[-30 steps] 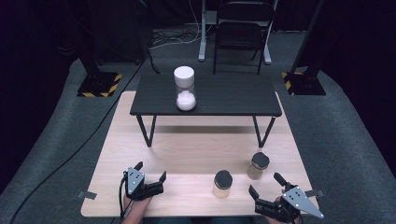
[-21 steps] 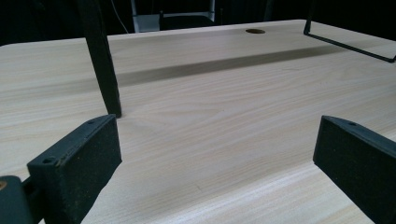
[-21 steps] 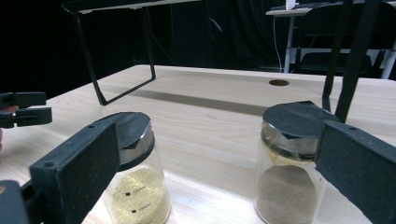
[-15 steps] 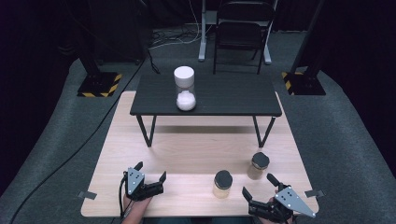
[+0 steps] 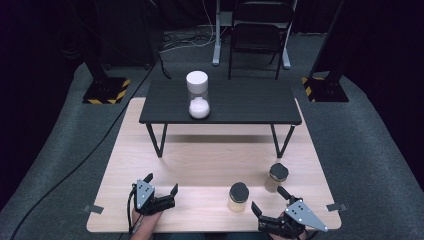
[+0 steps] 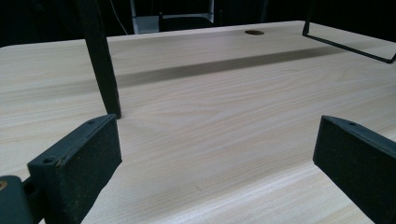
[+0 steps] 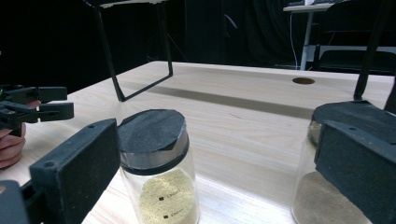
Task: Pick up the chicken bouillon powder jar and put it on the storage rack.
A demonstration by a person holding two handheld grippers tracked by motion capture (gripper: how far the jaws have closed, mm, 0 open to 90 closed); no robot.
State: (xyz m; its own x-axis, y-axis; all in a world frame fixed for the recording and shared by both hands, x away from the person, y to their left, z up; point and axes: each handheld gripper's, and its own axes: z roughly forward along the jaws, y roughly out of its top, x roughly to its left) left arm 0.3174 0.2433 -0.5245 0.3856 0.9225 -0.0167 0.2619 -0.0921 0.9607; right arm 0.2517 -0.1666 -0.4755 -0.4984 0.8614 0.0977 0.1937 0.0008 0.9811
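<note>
Two glass jars with black lids stand on the light wooden table (image 5: 215, 155). The nearer jar (image 5: 238, 196) (image 7: 156, 168) holds pale yellow powder. The farther jar (image 5: 276, 176) (image 7: 314, 200) holds browner powder. My right gripper (image 5: 267, 198) (image 7: 215, 140) is open just in front of them, low over the table. The yellow jar stands by its left jaw, and its right jaw partly hides the brown jar. At the front left my left gripper (image 5: 162, 182) (image 6: 212, 140) rests open on bare wood with nothing between its jaws.
A low black table (image 5: 220, 107) stands on the far half of the wooden one, carrying a tall clear container (image 5: 198, 94) with a white cap and white contents. One of its thin legs (image 6: 100, 60) rises just ahead of my left gripper. A chair stands beyond.
My right gripper has shifted a little to the left, closer to the two jars. The left gripper and the jars have stayed still.
</note>
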